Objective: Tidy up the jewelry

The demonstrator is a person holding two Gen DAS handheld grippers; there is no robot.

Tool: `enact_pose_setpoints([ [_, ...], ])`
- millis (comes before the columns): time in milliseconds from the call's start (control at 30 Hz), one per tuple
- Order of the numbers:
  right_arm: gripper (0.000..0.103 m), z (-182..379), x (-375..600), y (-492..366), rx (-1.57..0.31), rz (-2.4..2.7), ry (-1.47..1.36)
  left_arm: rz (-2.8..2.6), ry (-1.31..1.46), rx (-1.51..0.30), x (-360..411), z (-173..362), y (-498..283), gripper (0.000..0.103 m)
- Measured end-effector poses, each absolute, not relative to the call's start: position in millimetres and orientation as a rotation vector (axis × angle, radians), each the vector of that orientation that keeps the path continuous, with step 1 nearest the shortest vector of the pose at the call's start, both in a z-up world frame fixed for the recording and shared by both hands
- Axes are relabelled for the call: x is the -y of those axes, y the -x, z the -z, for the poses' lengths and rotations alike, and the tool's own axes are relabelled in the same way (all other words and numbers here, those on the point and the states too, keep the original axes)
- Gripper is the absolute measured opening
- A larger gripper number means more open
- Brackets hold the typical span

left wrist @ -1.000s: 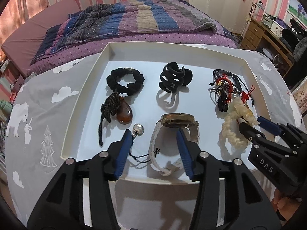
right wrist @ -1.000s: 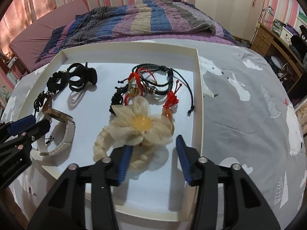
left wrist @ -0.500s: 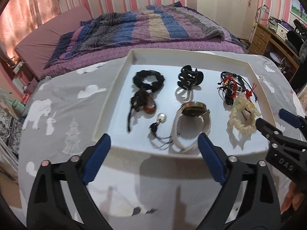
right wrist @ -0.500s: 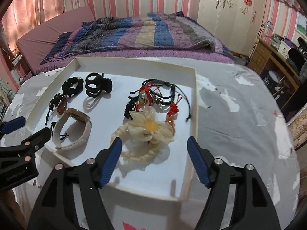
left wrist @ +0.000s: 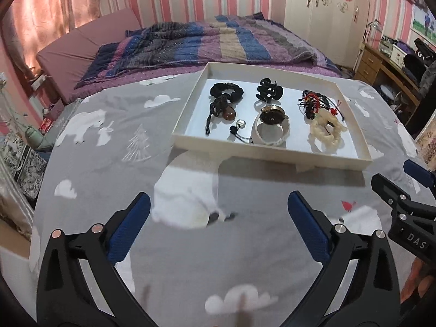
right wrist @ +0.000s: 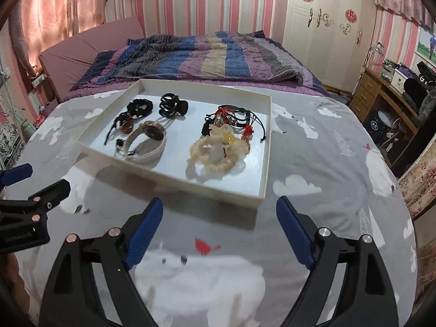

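Both grippers have pulled back from the white tray (left wrist: 268,156); left gripper (left wrist: 218,227) and right gripper (right wrist: 219,231) are opening, empty. Six jewelry pieces lie inside in two rows of three.

bare cloth (left wrist: 114,169) before tray (left wrist: 267,154), tray crowded
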State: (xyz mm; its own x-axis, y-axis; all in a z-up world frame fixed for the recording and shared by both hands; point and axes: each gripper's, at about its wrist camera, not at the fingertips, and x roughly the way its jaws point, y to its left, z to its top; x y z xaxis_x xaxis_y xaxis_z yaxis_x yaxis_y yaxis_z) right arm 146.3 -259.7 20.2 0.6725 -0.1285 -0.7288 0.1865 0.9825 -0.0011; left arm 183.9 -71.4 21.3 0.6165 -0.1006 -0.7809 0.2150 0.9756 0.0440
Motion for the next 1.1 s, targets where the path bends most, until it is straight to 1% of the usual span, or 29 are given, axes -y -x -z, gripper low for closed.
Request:
enact_pose_setpoints([
  [167,0.087,-30.5,254.0,-106.9,-0.763,0.161,-0.105,0.161,-0.164,-0.807,65.8,-28.2,-139.9,0.1],
  [233,0.09,-34.9,252.3,-89.3,-0.736,0.151,-0.113,0.168,-0.157,-0.785,62.0,-29.8,-121.4,0.1],
  [500,0.09,-33.7,251.0,-49.8,-0.699,0.129,-0.148,0.151,-0.125,-0.738,48.1,-29.6,-75.1,0.1],
  [800,0.091,-36.1,237.2,-20.9,-0.63,0.163,-0.124,0.139,-0.089,-0.677,40.3,-35.1,-45.1,0.1],
  [933,0.094,-37.2,234.5,-12.2,-0.613,0.182,-0.117,0.134,-0.065,-0.669,33.8,-35.2,-35.7,0.1],
  [1100,0.095,-34.6,232.7,-9.7,-0.617,0.172,-0.118,0.117,-0.067,-0.641,32.2,-35.5,-30.0,0.1],
])
